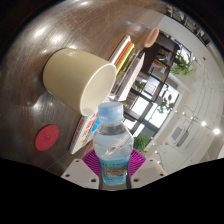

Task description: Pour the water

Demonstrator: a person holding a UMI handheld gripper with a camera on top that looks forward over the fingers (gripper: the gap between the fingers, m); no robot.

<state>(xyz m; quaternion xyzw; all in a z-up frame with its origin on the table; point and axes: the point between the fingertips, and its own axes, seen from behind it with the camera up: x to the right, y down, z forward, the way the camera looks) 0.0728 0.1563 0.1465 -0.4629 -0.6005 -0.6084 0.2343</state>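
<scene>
A: Is any writing showing on the clear plastic water bottle (113, 140) with the pale blue label?

B: The label is wrapping around its middle in light blue and white, but whatever is printed there is too small to read. No brand can be made out. The bottle has a clear ribbed cap on top.

A: And what is the gripper (113, 172) doing?

B: It is clenching the bottle. The two pink pads (92, 160) are pressing against the lower part of the bottle from either side, so the bottle is sitting between the fingers and filling the gap.

A: Where is the cup?

B: The cream-coloured plastic cup (77, 76) is lying beyond the bottle's cap and off to its left, with its open mouth facing toward the bottle. The view is tilting strongly, so the cup's base is pointing away. It is close to the bottle's cap, though I cannot tell whether they are touching.

A: Anything else near the bottle?

B: A round red disc (46, 138) is sitting on the dark glossy counter (35, 50), to the left of the bottle and below the cup. A flat white item with red and yellow stripes (121, 52) is lying to the right of the cup, beyond the bottle. Its printing cannot be read either.

A: And farther off?

B: To the right of the bottle, large windows with dark frames (155, 100) are showing, with green potted plants (183, 63) beside them. Nothing is standing between the bottle's cap and the cup's mouth.
</scene>
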